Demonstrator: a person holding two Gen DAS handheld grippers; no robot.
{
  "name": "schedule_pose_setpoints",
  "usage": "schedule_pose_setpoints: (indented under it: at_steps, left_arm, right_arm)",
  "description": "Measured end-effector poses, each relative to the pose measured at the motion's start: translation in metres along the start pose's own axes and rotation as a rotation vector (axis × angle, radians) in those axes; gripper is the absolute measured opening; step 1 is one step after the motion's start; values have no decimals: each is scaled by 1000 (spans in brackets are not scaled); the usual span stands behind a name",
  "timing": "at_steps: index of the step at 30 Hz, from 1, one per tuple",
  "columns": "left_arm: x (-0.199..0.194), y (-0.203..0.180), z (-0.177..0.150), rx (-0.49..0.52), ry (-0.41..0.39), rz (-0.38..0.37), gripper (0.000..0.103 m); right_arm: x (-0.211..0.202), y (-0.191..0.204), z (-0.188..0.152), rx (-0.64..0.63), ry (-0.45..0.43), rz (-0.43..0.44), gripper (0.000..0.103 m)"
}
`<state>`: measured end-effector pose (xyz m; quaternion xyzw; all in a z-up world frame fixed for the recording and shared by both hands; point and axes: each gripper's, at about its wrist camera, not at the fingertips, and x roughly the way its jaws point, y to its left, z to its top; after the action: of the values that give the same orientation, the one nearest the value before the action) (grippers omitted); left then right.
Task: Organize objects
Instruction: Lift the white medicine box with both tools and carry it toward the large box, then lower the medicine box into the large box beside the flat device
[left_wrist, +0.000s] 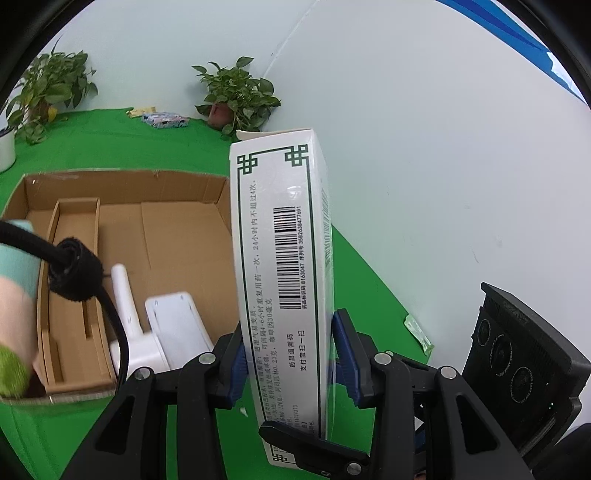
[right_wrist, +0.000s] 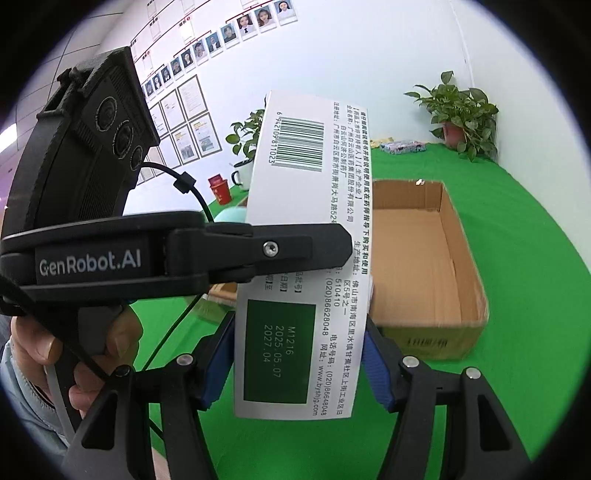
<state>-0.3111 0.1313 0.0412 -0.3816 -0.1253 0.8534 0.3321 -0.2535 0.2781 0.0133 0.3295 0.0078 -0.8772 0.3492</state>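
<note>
a: what has the left gripper (left_wrist: 291, 354) got?
b: its blue pads (left_wrist: 236, 369) press both sides of a white box (left_wrist: 282, 266), closed to the box's narrow width; the box stands upright, barcode facing the left wrist camera

a: and the right gripper (right_wrist: 299, 365)?
b: the same box (right_wrist: 303, 258); its pads (right_wrist: 376, 373) sit against the lower end, by the green date panel, so both tools grip it at once; the left one crosses in front of the box in the right wrist view, a hand (right_wrist: 74, 354) round its handle

a: where is the box?
b: in the air, above the green tabletop (left_wrist: 192, 144), just beside the right wall of a carton (left_wrist: 177, 221)

a: anything in the carton?
b: a white device (left_wrist: 159, 332) near its front edge, a cardboard divider (left_wrist: 74, 280) along its left side

a: the far edge of the tabletop?
b: two plants (left_wrist: 236, 96), a small packet (left_wrist: 166, 120) between them
</note>
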Motion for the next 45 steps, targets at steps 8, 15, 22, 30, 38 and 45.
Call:
schedule_pose_setpoints:
  at_steps: [8, 15, 22, 30, 38, 45]
  left_arm:
    - [31, 16, 62, 1, 18, -5, 40]
    - [81, 50, 92, -67, 116, 20, 40]
    - [131, 96, 84, -179, 202, -15, 40]
    - [177, 123, 77, -239, 268, -34, 40]
    - [212, 136, 76, -283, 309, -67, 40]
    - [235, 150, 72, -324, 372, 11, 47]
  right_arm:
    - [21, -21, 39, -7, 12, -21, 62]
    - [57, -53, 55, 48, 106, 37, 62]
    - [95, -79, 48, 110, 210, 44, 62]
    - [124, -97, 36, 138, 295, 17, 62]
    - [135, -117, 34, 180, 383, -20, 62]
    - [148, -124, 24, 200, 442, -19, 62]
